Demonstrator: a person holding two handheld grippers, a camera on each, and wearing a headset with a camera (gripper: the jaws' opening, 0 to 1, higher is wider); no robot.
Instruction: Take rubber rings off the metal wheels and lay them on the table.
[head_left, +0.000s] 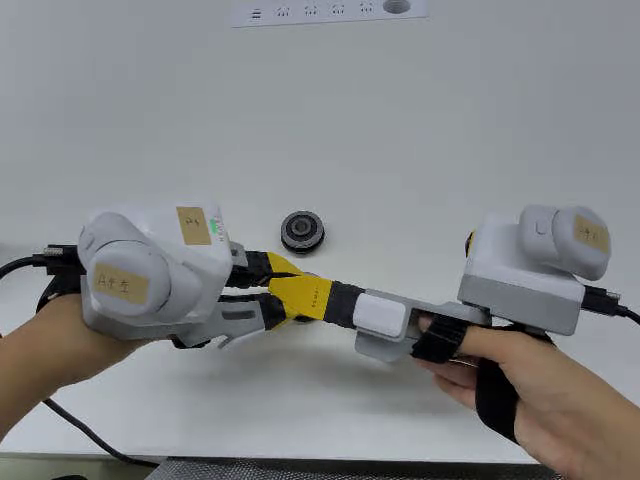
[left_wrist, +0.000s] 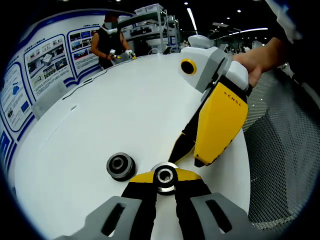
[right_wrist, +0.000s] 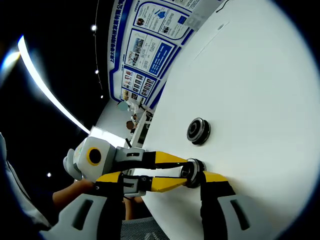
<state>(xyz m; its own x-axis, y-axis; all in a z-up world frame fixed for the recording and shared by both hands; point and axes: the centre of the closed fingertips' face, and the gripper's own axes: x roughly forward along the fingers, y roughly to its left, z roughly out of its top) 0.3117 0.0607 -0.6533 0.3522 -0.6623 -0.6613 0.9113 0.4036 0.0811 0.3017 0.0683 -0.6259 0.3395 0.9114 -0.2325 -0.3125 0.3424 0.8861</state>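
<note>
A metal wheel (left_wrist: 165, 176) is pinched between the yellow tips of my left gripper (left_wrist: 165, 183), which is shut on it just above the white table (head_left: 300, 400). From the opposite side, my right gripper (right_wrist: 194, 176) is closed on the dark rubber ring (right_wrist: 193, 170) around that same wheel. In the head view the two sets of jaws meet at mid-table, the left gripper (head_left: 290, 288) and right gripper (head_left: 302, 298) hiding the held wheel. A second wheel (head_left: 302, 231) with its black ring on lies flat just beyond them, also visible as the loose wheel (left_wrist: 120, 166) (right_wrist: 198, 131).
The table's front edge runs close below the hands, over a grated floor (left_wrist: 285, 150). A black cable (head_left: 80, 430) trails from the left gripper. A power strip (head_left: 330, 10) sits at the table's back. A person (left_wrist: 110, 42) stands far off.
</note>
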